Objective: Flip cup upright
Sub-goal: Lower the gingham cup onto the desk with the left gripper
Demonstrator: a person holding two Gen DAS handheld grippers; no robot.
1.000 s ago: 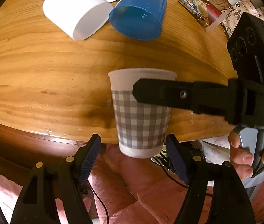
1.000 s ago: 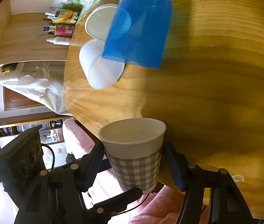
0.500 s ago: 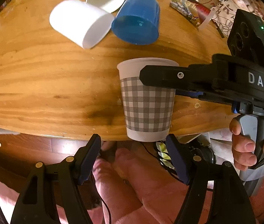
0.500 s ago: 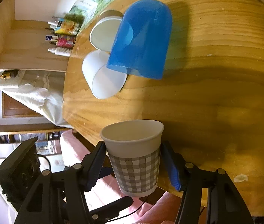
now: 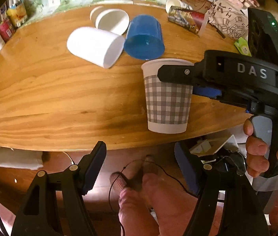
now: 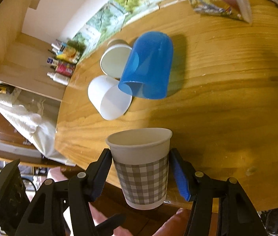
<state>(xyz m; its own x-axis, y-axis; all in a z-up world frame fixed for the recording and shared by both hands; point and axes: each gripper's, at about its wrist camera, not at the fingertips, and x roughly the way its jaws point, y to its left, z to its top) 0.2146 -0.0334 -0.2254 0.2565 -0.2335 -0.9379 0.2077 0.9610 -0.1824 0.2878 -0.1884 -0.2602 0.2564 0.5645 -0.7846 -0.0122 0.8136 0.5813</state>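
The checked paper cup (image 6: 141, 167) stands upright with its mouth up, at the near edge of the wooden table (image 5: 46, 98); whether its base rests on the wood or hangs just above it cannot be told. The right gripper (image 6: 141, 174) has its fingers (image 6: 180, 177) clamped on the cup's upper sides, one on each side. The left gripper (image 5: 140, 169) hovers below the table edge, its fingers (image 5: 94, 165) spread apart and empty, short of the cup. Farther back on the table lie a blue cup (image 5: 144, 37) on its side, a white cup (image 5: 95, 46) touching it, and another white cup (image 5: 112, 20) behind them.
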